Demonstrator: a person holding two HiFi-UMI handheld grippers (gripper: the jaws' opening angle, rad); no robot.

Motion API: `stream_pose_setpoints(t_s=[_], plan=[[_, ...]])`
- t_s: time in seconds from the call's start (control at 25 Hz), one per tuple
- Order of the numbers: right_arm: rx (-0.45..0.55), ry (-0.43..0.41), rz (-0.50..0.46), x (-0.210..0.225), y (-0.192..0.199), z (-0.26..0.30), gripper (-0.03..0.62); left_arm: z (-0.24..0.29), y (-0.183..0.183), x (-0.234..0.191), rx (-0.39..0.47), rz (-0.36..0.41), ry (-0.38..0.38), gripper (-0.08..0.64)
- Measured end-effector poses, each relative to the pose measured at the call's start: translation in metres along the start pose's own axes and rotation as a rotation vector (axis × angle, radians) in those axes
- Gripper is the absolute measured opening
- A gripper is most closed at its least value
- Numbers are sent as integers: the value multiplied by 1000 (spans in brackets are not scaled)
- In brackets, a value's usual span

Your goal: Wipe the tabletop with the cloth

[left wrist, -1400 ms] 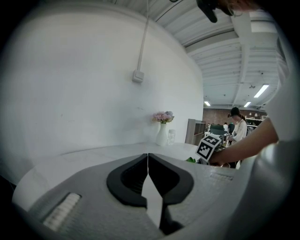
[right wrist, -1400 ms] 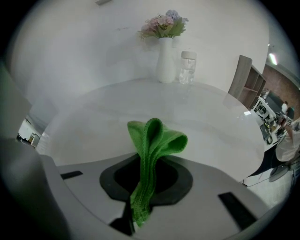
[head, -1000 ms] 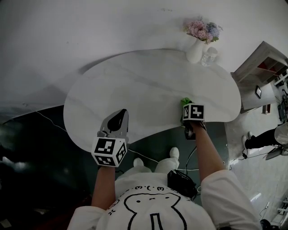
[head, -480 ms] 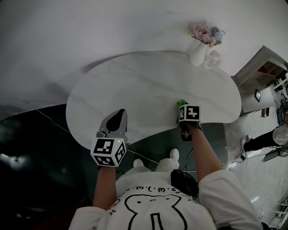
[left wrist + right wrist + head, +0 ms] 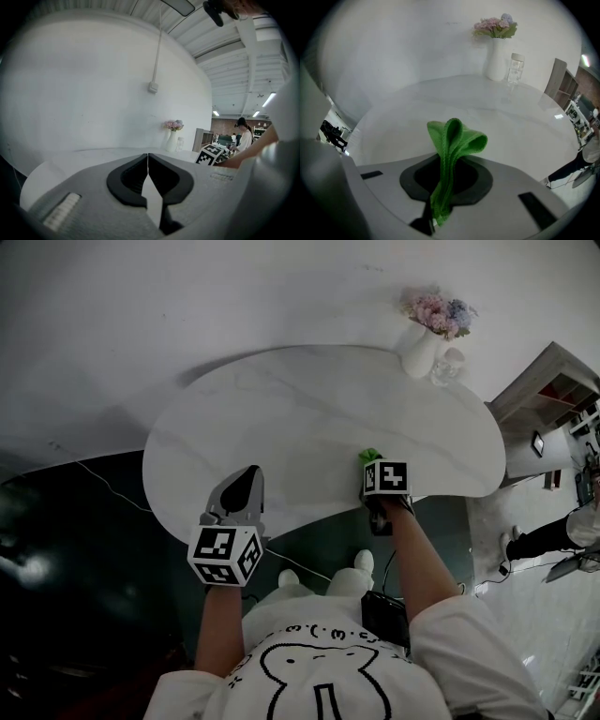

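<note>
Right gripper [image 5: 445,180] clamped on a folded green cloth [image 5: 452,140] that sticks out ahead of its jaws, at the table [image 5: 281,409] edge. Left gripper [image 5: 148,176] closed, empty. Seemingly mid-wipe; next, pressing cloth down and sweeping ahead.

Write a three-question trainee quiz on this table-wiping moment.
1. True or false: the left tongs are shut with nothing between them.
2. What do the right tongs clamp? A) green cloth B) sponge C) glass
3. Fill in: the white vase at the far edge of the tabletop holds ___.
Key: 1 true; 2 A; 3 flowers.
</note>
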State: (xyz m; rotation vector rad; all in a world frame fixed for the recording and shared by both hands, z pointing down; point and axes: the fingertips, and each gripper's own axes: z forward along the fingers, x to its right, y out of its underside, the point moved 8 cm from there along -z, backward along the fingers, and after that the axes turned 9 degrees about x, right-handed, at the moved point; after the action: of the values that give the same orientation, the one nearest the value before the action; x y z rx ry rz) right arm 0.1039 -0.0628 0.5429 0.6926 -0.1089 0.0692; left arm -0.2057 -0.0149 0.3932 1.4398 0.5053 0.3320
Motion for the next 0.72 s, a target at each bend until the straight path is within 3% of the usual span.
stream_pose_setpoints(t_s=[0.72], plan=[[-18, -86, -59, -65, 8, 3, 46, -27, 2, -21, 24, -34, -48, 18]])
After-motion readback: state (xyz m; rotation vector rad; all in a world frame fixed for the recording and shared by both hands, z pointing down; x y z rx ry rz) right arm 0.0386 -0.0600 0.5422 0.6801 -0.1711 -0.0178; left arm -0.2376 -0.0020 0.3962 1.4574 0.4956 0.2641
